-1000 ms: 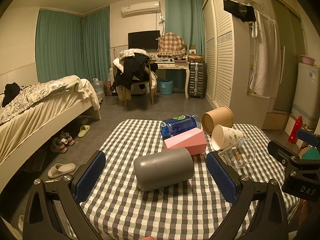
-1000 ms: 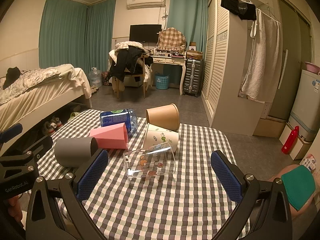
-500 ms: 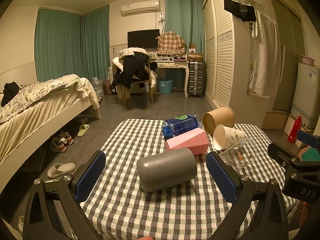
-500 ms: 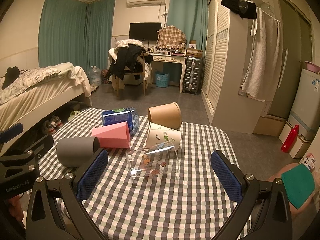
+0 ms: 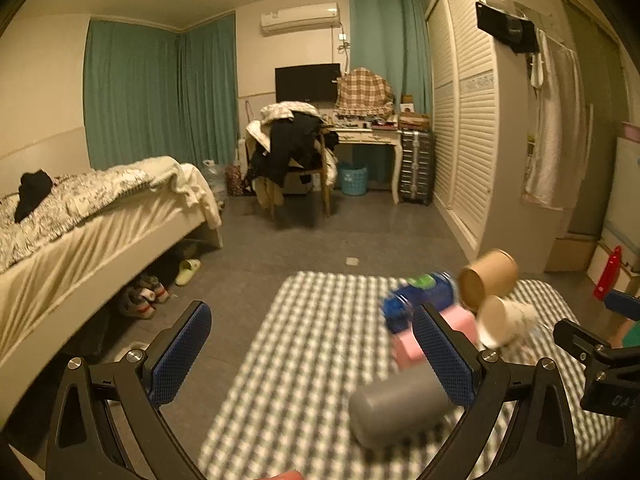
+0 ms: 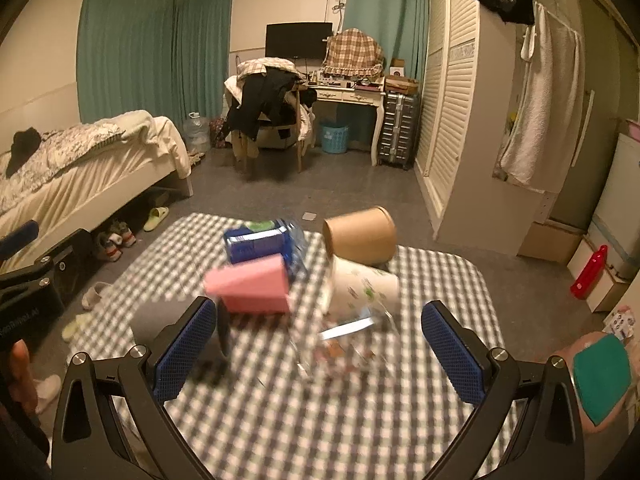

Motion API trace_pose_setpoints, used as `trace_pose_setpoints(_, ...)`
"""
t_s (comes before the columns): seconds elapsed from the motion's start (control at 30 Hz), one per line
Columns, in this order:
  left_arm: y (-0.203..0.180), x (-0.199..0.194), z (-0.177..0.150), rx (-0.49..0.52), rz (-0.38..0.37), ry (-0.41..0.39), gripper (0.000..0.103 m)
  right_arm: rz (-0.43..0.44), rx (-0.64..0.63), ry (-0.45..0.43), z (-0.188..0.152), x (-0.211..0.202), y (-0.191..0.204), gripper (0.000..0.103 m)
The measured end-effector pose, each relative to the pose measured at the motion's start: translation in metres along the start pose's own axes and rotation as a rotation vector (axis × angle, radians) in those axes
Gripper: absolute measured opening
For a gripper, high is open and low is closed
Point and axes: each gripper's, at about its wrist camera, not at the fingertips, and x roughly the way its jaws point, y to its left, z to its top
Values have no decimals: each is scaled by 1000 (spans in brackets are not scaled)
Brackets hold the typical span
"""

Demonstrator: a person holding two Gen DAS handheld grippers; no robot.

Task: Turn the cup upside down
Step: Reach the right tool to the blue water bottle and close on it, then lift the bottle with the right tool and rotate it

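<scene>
Several cups lie on their sides on the checkered table (image 6: 360,420). A clear printed glass cup (image 6: 344,344) lies between the fingers of my open, empty right gripper (image 6: 318,354), a little ahead of them. Behind it lie a white printed paper cup (image 6: 362,286) and a brown paper cup (image 6: 360,240). A grey cup (image 5: 396,404) lies low right in the left wrist view, beside the right finger of my open, empty left gripper (image 5: 316,356). The white cup (image 5: 504,322) and brown cup (image 5: 486,282) show there too. Both views are motion-blurred.
A pink wedge block (image 6: 252,290) and a blue bottle (image 6: 264,242) lie at the table's back left. A bed (image 5: 80,220) stands left, with shoes beneath. A wardrobe (image 6: 460,120) stands right. A chair and desk are at the far wall.
My left gripper has swung to the left, so the grey cup now sits at its right finger instead of between the fingers. My right gripper has moved forward toward the clear cup.
</scene>
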Motion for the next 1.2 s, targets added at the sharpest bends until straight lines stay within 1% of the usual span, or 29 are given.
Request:
trace_pose_setpoints(0.13, 15, 28, 14, -14, 10, 8, 103, 28, 25, 47, 27, 31, 14, 103)
trace_pose_setpoints(0.23, 26, 48, 9, -40, 31, 39, 103, 44, 36, 84, 44, 60, 16, 103)
trace_pose_setpoints(0.3, 34, 63, 0, -55, 34, 72, 103, 45, 42, 138, 53, 85, 15, 103)
trace_pose_setpoints(0.33, 40, 70, -5, -66, 51, 94, 103, 49, 48, 172, 58, 100, 14, 103)
trace_pose_setpoints(0.43, 55, 82, -12, -100, 91, 115, 103, 22, 63, 253, 69, 136, 17, 103)
trace_pose_setpoints(0.53, 69, 91, -15, -172, 115, 136, 103, 47, 95, 322, 74, 165, 31, 103)
trace_pose_setpoints(0.6, 76, 94, -15, -207, 140, 131, 103, 53, 113, 364, 75, 185, 42, 103)
trace_pose_setpoints(0.67, 78, 95, -15, -201, 167, 120, 103, 30, 133, 400, 74, 205, 51, 103)
trace_pose_setpoints(0.77, 77, 101, -13, -178, 187, 118, 103, 21, 223, 473, 68, 228, 47, 103)
trace_pose_setpoints(0.8, 77, 107, -11, -172, 198, 118, 103, 12, 242, 485, 66, 232, 45, 103)
trace_pose_setpoints(0.9, 77, 124, -6, -168, 189, 136, 103, 4, 275, 496, 64, 239, 41, 103)
trace_pose_setpoints(0.97, 77, 134, -8, -169, 157, 150, 103, -6, 270, 507, 68, 244, 46, 103)
trace_pose_setpoints(1.0, 78, 139, -10, -180, 131, 169, 103, -10, 262, 514, 69, 247, 48, 103)
trace_pose_setpoints(1.07, 80, 145, -14, -202, 114, 193, 103, 5, 274, 533, 69, 252, 51, 103)
trace_pose_setpoints(1.13, 80, 144, -15, -207, 120, 196, 103, 32, 292, 560, 68, 260, 54, 103)
trace_pose_setpoints(1.2, 83, 142, -15, -214, 122, 191, 103, 26, 281, 567, 68, 265, 58, 103)
